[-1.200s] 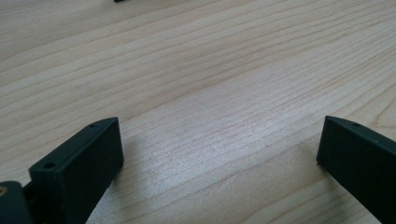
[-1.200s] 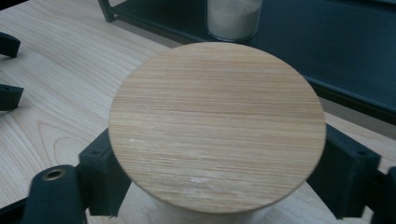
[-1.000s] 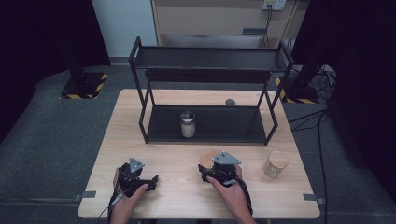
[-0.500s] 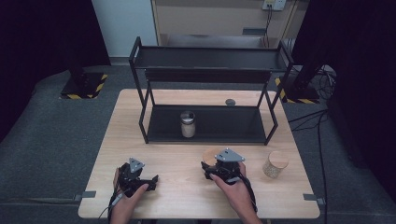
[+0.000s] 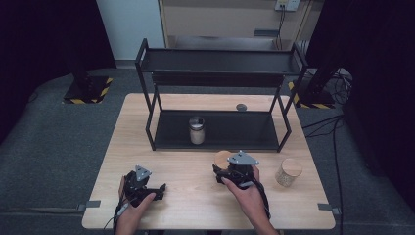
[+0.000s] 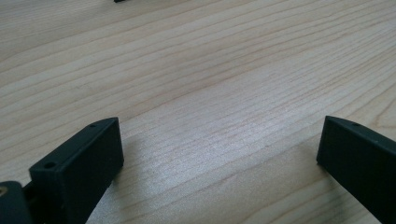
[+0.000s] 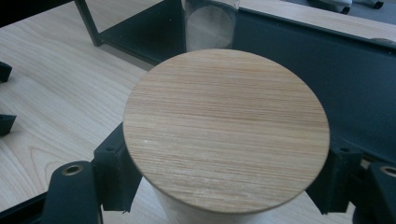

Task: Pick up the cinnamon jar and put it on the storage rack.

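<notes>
A jar with a round wooden lid was held between the jaws of the right gripper, which were closed against its sides just below the lid; in the high view it was seen near the front middle of the wooden surface, just in front of the black rack. On the rack's lower shelf, behind the held jar, a glass jar with a metal lid was stood upright, its pale contents visible through the glass. A second wooden-lidded jar was placed upright on the surface to the right of the right gripper, apart from it. A small dark disc was seen at the back of the surface. The left gripper was rested low over the front left of the surface, its jaws spread wide apart with bare wood between them.
</notes>
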### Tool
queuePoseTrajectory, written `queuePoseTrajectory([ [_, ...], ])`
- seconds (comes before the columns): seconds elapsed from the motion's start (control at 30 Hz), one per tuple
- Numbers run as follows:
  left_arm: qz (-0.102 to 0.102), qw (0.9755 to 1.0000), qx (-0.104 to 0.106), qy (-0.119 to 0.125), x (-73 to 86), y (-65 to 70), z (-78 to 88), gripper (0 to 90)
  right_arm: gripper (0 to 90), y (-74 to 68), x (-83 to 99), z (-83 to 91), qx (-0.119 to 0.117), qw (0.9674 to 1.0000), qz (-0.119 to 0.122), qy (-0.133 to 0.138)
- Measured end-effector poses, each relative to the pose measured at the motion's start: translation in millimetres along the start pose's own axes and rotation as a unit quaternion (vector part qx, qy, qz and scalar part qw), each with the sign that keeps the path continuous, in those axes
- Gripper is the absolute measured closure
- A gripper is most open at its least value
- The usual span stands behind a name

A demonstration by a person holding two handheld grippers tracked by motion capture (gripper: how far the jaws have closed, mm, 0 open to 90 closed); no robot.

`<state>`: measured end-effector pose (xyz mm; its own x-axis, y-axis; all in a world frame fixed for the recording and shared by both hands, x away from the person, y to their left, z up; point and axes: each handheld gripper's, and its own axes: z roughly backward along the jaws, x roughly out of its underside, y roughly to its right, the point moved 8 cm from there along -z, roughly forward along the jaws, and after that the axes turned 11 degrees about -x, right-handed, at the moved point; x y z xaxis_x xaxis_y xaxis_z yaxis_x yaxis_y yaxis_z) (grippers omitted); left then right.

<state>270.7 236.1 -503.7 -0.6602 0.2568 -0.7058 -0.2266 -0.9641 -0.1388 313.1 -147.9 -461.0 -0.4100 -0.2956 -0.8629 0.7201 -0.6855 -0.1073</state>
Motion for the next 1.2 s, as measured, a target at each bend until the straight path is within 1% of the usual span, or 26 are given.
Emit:
queuePoseTrajectory([
  [0.13,0.000,1.0000,0.000,0.000,0.0,0.0,0.0,0.0,25.1,0.7,-4.8,-3.6,0.002,1.0000,-0.005,-0.001],
  [0.47,0.000,1.0000,0.000,0.000,0.0,0.0,0.0,0.0,25.2,2.0,-14.6,-10.9,0.008,0.9999,-0.007,-0.001],
  [0.57,0.000,1.0000,0.000,0.000,0.0,0.0,0.0,0.0,25.2,4.7,-16.6,-12.1,0.008,0.9999,-0.012,0.002],
  [0.67,0.000,1.0000,0.000,0.000,-0.1,-0.1,0.0,0.0,25.2,7.3,-19.1,-13.5,0.011,0.9999,-0.011,0.003],
  [0.97,0.000,1.0000,0.000,0.000,-0.1,0.0,0.0,0.0,25.2,16.5,-28.1,-16.8,0.023,0.9995,-0.020,0.012],
  [1.2,0.000,1.0000,0.000,0.000,-0.1,0.0,0.0,0.0,25.3,20.4,-36.4,-20.9,0.026,0.9992,-0.024,0.017],
])
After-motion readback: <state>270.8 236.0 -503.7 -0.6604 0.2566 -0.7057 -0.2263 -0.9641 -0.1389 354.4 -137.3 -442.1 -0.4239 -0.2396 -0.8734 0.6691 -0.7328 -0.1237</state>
